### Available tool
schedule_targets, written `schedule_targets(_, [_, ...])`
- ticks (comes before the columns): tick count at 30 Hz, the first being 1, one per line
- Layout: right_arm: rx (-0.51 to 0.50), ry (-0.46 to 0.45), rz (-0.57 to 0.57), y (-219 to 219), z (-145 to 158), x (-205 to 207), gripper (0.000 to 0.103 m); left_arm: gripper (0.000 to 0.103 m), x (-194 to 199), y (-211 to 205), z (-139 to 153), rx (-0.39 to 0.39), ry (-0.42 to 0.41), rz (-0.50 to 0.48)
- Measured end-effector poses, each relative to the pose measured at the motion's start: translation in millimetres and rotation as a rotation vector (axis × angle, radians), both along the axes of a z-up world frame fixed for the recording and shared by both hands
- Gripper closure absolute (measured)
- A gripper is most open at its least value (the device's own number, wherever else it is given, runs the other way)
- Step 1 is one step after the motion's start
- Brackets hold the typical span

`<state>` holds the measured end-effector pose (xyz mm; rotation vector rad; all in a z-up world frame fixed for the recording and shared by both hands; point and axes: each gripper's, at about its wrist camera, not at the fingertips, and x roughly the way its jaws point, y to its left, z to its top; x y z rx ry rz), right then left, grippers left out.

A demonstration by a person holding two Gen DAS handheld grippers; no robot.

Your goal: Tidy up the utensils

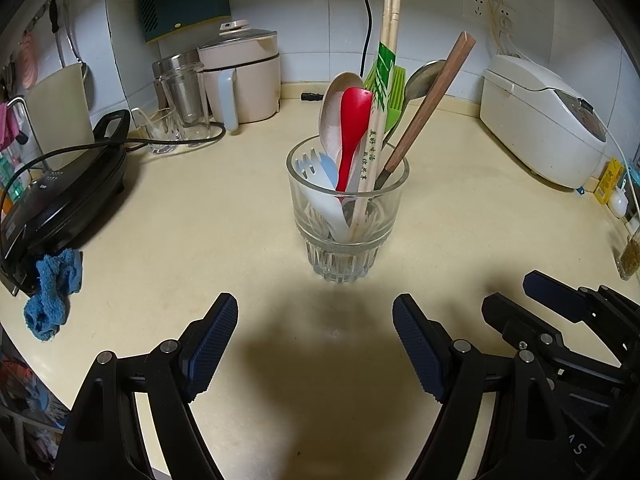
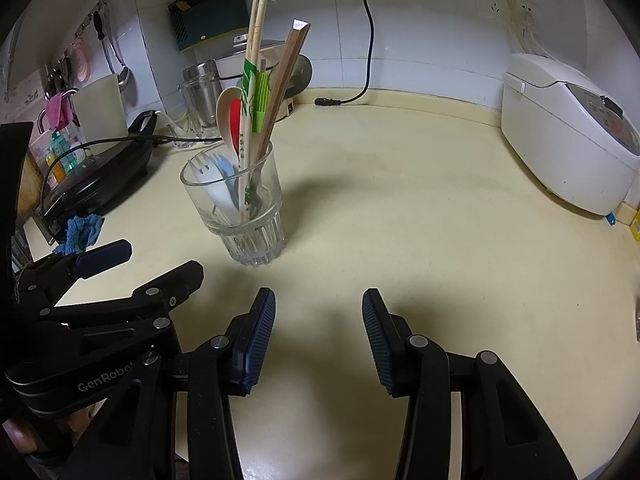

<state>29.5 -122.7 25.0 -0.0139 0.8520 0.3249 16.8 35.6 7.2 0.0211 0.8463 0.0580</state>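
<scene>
The glass (image 1: pixel 347 216) stood upright on the counter (image 1: pixel 200 220), well in from its front edge. It was packed with utensils: a red spoon (image 1: pixel 354 128), wrapped chopsticks (image 1: pixel 386 60) and a brown wooden stick (image 1: pixel 432 100). All of them stood handle-down, their long axes near vertical and leaning a little toward the back wall.

The glass lay dead ahead of my left claw (image 1: pixel 316 320), centred on the gap between its fingers and a short way beyond the tips. That claw gaped wide and held nothing. My right claw (image 2: pixel 319 308), also open and empty, pointed past the glass, which sat off to its left. I judged the left hand the better placed to reach in.
</scene>
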Motion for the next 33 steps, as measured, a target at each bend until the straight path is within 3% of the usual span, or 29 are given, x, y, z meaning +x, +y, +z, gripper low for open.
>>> schedule_targets(28, [-0.013, 0.022, 0.020, 3.5, -4.7, 3.1, 0.057, 0.020, 0.5, 5.5, -4.9, -0.005, 0.009, 0.005])
schedule_targets(33, [-0.011, 0.030, 0.020, 3.9, -7.1, 4.4, 0.057, 0.020, -1.4, 3.2, -4.9, 0.026, -0.021, -0.004])
